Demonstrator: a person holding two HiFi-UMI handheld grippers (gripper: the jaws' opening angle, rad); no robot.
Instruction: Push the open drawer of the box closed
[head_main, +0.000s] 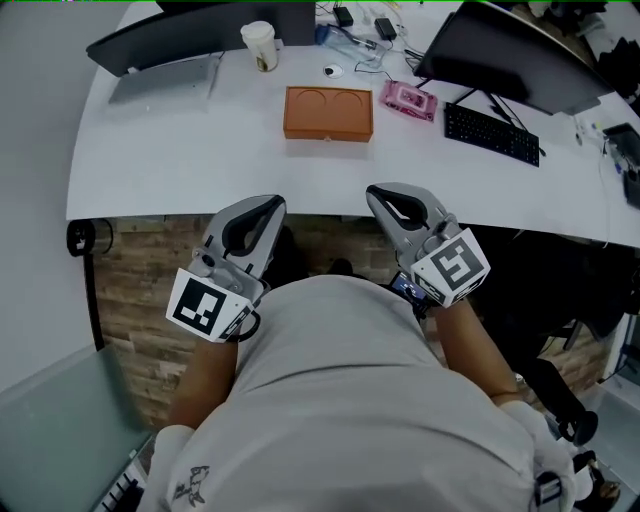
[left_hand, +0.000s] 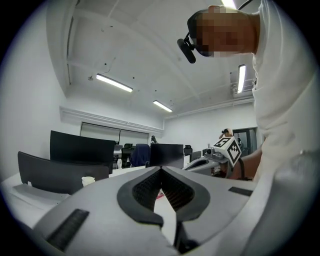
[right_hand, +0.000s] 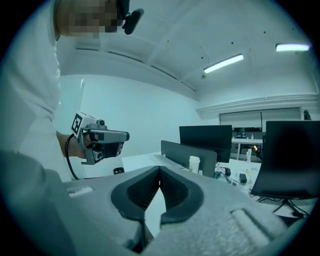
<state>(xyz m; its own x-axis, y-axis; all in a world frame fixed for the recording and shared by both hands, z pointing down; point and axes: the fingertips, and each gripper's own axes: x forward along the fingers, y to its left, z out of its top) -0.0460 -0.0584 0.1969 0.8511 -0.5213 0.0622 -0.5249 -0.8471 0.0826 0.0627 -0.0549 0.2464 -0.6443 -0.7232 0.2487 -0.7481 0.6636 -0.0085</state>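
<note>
orange box (head_main: 328, 113) sits on the white desk (head_main: 180, 150), well ahead of both claws and between them. left gripper (head_main: 262, 208) and right gripper (head_main: 385, 195) each have jaws pressed together, holding nothing.

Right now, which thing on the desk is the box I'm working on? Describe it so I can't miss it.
Start at the white curved desk. Near its middle, nearer the person than the paper cup and left of the pink item, lies the box. It is the only orange-brown thing there: a flat rectangle with two circles on its top.
</note>
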